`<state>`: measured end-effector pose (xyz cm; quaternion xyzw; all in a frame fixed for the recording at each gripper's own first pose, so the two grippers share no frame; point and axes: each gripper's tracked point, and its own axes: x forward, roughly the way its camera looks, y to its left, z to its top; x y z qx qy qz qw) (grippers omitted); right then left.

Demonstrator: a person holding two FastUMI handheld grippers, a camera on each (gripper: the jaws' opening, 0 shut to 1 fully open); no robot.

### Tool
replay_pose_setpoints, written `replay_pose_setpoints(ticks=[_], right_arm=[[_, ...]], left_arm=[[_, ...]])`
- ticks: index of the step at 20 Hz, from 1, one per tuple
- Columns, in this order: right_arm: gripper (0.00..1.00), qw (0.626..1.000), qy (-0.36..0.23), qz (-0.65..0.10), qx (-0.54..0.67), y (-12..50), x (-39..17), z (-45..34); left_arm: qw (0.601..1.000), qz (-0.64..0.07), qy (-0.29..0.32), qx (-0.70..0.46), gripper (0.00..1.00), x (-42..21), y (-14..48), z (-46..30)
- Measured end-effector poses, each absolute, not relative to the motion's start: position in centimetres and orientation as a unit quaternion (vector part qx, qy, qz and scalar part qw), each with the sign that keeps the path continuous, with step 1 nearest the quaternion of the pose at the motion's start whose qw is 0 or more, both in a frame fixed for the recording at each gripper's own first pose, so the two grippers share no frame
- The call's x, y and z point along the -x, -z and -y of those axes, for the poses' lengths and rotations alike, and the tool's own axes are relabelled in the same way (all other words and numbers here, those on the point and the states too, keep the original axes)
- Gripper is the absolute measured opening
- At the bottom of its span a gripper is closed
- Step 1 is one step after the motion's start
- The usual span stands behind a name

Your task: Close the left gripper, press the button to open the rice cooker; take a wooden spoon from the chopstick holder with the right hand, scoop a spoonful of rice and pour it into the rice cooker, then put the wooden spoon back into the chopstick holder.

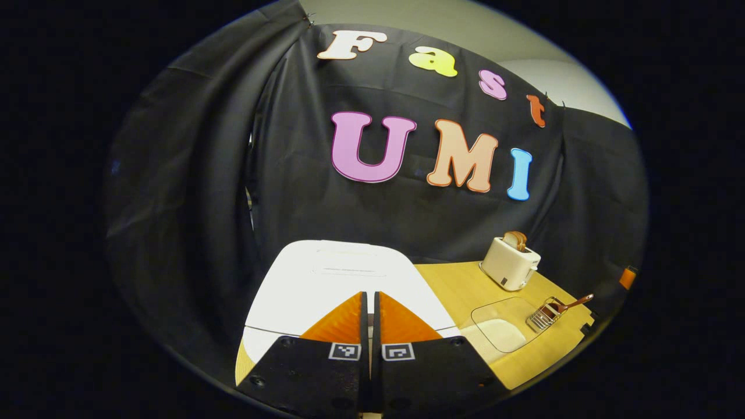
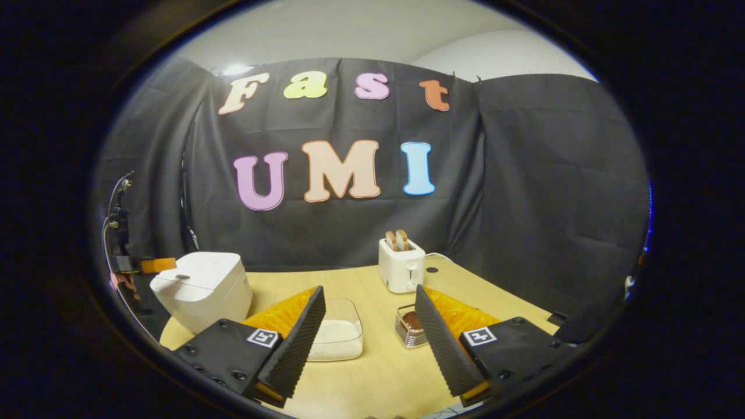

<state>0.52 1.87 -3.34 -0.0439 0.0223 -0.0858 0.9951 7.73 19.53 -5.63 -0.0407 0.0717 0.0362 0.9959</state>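
Rice cooker [image 1: 343, 285], lid down, directly beneath our left gripper [image 1: 370, 302], jaws together; right gripper [image 2: 369, 317] spread wide before the chopstick holder [image 2: 410, 327] with its wooden spoon [image 1: 573, 302].

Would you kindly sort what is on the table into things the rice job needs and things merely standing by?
Needed: rice cooker, lid down; container of rice; wooden spoon in the chopstick holder; left gripper, jaws together; right gripper, jaws apart.

Standing by: toaster holding bread slices.
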Motion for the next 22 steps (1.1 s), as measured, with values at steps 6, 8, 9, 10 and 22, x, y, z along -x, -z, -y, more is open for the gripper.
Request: replay_pose_setpoints(ticks=[6, 8, 9, 10, 22], right_arm=[[0.97, 0.994, 0.090, -0.033, 0.048, 4.1, -0.7, -1.4], [0.97, 0.994, 0.092, -0.035, 0.055, 4.2, -0.6, -1.2], [0.97, 0.993, 0.093, -0.036, 0.056, 4.2, -0.6, -1.1], [0.97, 0.993, 0.094, -0.038, 0.056, 4.4, -0.7, -1.0], [0.99, 0.994, 0.091, -0.042, 0.046, 4.6, -0.6, -0.2]], left_arm=[[0.993, -0.101, -0.047, 0.040, 0.00, -9.1, 7.7, -20.7], [0.991, -0.114, -0.048, 0.045, 0.00, -9.2, 8.4, -20.7], [0.991, -0.115, -0.049, 0.044, 0.00, -9.3, 8.6, -20.8], [0.992, -0.109, -0.050, 0.042, 0.00, -9.3, 8.2, -20.8], [0.997, -0.001, -0.079, 0.013, 0.00, -11.3, -1.4, -20.9]])
